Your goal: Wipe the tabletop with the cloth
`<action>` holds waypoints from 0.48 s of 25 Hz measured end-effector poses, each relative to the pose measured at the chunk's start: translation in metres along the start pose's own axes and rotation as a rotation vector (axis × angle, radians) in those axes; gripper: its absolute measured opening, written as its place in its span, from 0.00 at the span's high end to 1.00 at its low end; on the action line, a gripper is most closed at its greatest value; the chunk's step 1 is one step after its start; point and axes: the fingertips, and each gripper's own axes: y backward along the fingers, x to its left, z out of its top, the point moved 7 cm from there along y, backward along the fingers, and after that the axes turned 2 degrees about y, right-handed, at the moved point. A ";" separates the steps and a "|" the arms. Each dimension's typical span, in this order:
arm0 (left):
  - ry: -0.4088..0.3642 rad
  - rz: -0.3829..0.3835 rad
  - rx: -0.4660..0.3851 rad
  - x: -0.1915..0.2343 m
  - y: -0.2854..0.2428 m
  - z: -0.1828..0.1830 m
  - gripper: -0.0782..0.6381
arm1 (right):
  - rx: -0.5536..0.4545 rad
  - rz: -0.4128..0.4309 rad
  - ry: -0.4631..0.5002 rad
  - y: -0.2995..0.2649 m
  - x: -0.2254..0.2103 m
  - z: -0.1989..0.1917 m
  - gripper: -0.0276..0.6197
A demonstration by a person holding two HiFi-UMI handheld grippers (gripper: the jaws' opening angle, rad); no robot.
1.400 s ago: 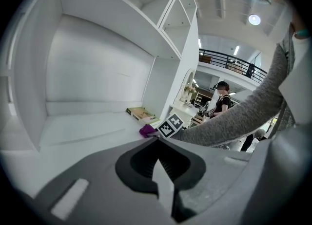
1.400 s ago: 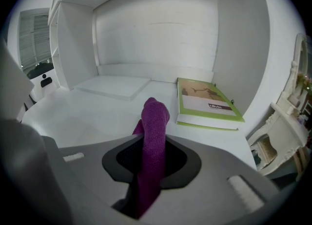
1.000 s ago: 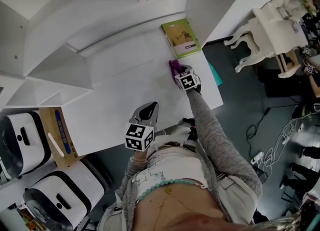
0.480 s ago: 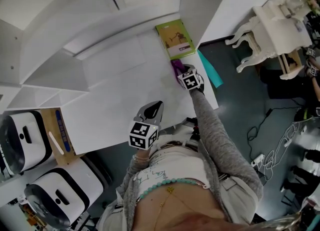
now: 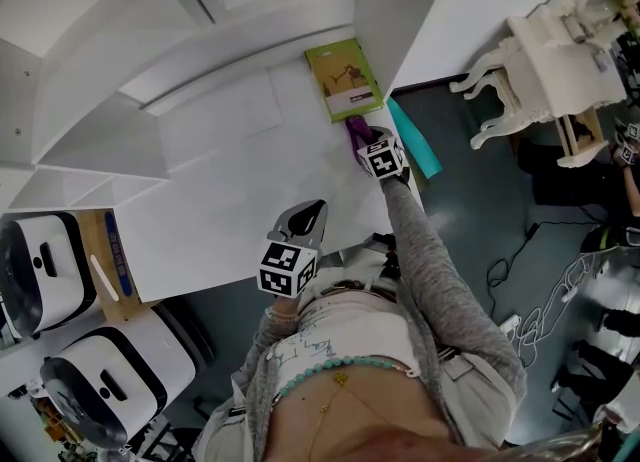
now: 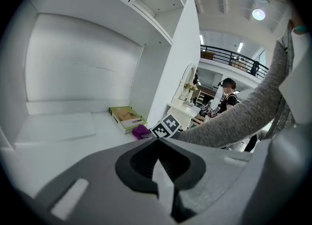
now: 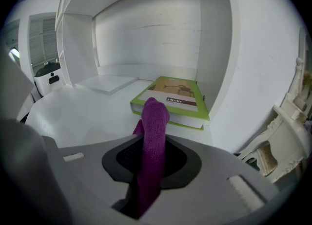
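Seen from above, the person's right arm, in a grey ribbed knit sleeve (image 5: 430, 270), reaches straight out from the lower middle of the frame toward the right side of the white tabletop (image 5: 230, 190). At its end the right gripper (image 5: 365, 138) points up the frame, its marker cube facing the camera. Its jaws are clamped on a purple cloth (image 5: 354, 130), which sits at the right of the tabletop, just below a book (image 5: 343, 78).

In the right gripper view, the right gripper (image 7: 153, 151) is a smooth grey shell with dark ribbed pads. The purple cloth (image 7: 155, 121), a soft, fuzzy knit, stands up between the pads as a rounded tongue. Its tip comes in front of the near edge of the book (image 7: 173, 100), a flat hardback with a lime-green border and a tan cover. Whether the cloth presses on the tabletop (image 7: 83, 117) cannot be told.

The left arm is bent close to the body. The left gripper (image 5: 312, 208) hovers over the near edge of the tabletop, lower centre of the frame, tilted up and to the right. In the left gripper view, the left gripper (image 6: 157, 145) has its jaws closed together with nothing between them.

A thin, flat white panel (image 5: 225, 110) lies on the tabletop toward the back wall. A teal strip (image 5: 415, 145) shows beside the table's right edge.
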 end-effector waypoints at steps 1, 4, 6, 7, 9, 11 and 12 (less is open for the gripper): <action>0.000 0.001 -0.001 -0.002 -0.002 0.000 0.89 | 0.001 -0.002 -0.002 0.000 -0.002 -0.002 0.81; 0.005 0.001 -0.001 -0.007 -0.008 -0.001 0.89 | 0.001 -0.002 -0.007 0.000 -0.010 -0.004 0.81; 0.009 0.004 -0.001 -0.010 -0.011 -0.001 0.89 | 0.003 -0.002 -0.010 0.002 -0.016 -0.007 0.81; 0.011 0.005 -0.001 -0.011 -0.012 -0.001 0.89 | 0.003 -0.004 -0.010 0.002 -0.019 -0.008 0.81; 0.012 0.007 -0.004 -0.014 -0.015 -0.001 0.89 | 0.003 -0.009 -0.013 0.004 -0.025 -0.010 0.81; 0.014 0.011 -0.006 -0.016 -0.015 -0.001 0.89 | 0.003 -0.012 -0.018 0.006 -0.030 -0.012 0.81; 0.016 0.014 -0.007 -0.016 -0.016 -0.001 0.89 | 0.003 -0.015 -0.020 0.006 -0.032 -0.013 0.81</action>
